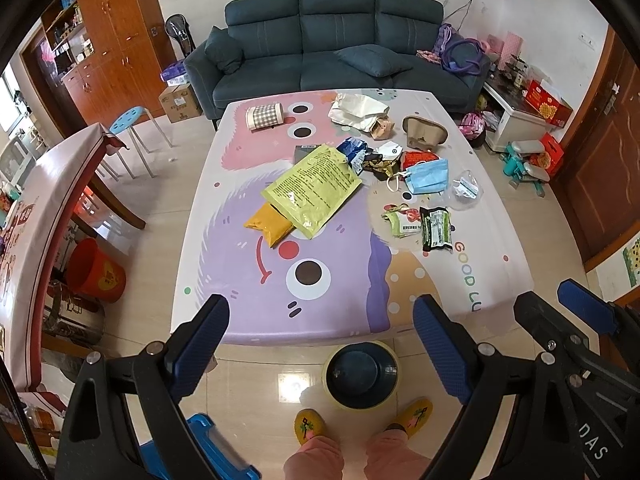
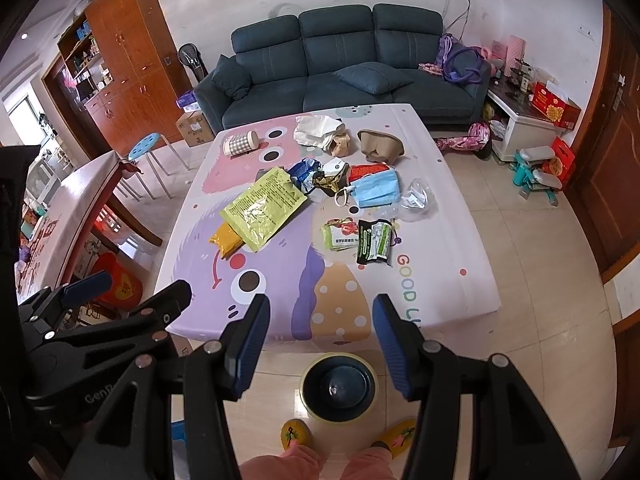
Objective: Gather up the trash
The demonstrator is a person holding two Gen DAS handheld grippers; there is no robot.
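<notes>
Now | left gripper [image 1: 320, 344], right gripper [image 2: 320, 340] | tilted down, fingers apart

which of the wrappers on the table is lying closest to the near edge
The black-and-green snack packet, beside the pale green wrapper at the table's right. It reaches nearer the edge than the big yellow-green bag or the orange packet.

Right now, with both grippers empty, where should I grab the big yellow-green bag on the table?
Probably the yellow-green bag by its near corner, coming from your side: it lies flat, and that end rests raised on the orange packet, giving a finger room underneath.
</notes>
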